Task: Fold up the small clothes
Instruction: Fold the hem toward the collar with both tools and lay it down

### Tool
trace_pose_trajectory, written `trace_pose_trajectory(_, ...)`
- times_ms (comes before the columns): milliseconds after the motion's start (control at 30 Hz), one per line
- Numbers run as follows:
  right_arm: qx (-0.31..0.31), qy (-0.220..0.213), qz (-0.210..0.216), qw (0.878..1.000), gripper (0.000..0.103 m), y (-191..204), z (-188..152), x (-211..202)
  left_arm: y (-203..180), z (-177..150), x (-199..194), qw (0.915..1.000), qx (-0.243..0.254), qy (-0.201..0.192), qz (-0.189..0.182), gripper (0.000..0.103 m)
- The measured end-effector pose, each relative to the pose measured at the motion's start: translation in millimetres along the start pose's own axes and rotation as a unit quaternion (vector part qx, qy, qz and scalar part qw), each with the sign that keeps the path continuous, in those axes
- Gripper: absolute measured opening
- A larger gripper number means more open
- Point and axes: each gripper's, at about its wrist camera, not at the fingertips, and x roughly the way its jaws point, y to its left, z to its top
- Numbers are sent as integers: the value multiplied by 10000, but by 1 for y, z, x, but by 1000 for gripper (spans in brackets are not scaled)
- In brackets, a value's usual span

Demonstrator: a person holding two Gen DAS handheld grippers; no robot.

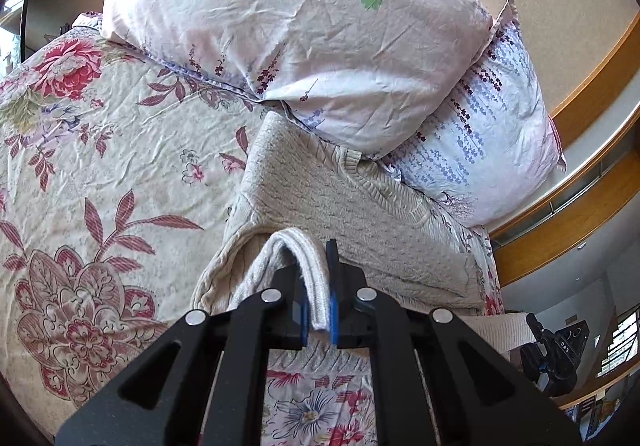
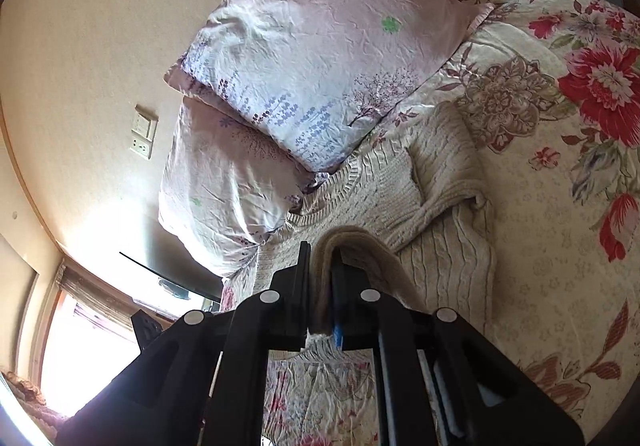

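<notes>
While both tools are clamped down tight, each one has a doubled-over bit of the cream cable-knit sweater's (image 1: 344,206) bottom hem pinched between its blue pads. The left tool (image 1: 318,310) holds a loop of hem that arcs up over its fingers, and the right tool (image 2: 322,302) has the same kind of fold squeezed in its jaws, just looking darker because it's in shadow. In the left wrist view you can also catch the right tool off at the lower right edge, so the two are gripping opposite ends of the same edge.

Moving outward, the rest of the sweater lies on the bed, spread over the floral bedsheet (image 1: 100,174), with its ribbed neckline up near the two stacked pillows (image 1: 304,38). One sleeve looks already folded in across the body; it shows as that bunched diagonal band in the right wrist view. I can't tell about the other sleeve from these angles.

So my read on progress: roughly midway. Sleeve tucking seems started or done, and the hem is lifted off the sheet, which looks like the setup for bringing the bottom up toward the collar. Still left, I'd guess: laying that hem down evenly, letting go, and maybe one more fold plus smoothing. No folded pile visible anywhere.
</notes>
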Motion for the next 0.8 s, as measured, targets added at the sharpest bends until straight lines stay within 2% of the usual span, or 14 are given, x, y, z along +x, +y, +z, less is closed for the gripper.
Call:
trace_pose_trajectory(233,-129,-166,26,9998,9,12,25,23,-7,28,17,9999,14,-126,77,7)
trace_pose_trajectory(633,99,-291,-104,9995,9,7,53,53,-25,65,47,9995,213,-169,142,7)
trace_pose_trajectory(800,143,-349,-132,9992,9,5,65,64,-25,77,55,9996,135,-242,109,7)
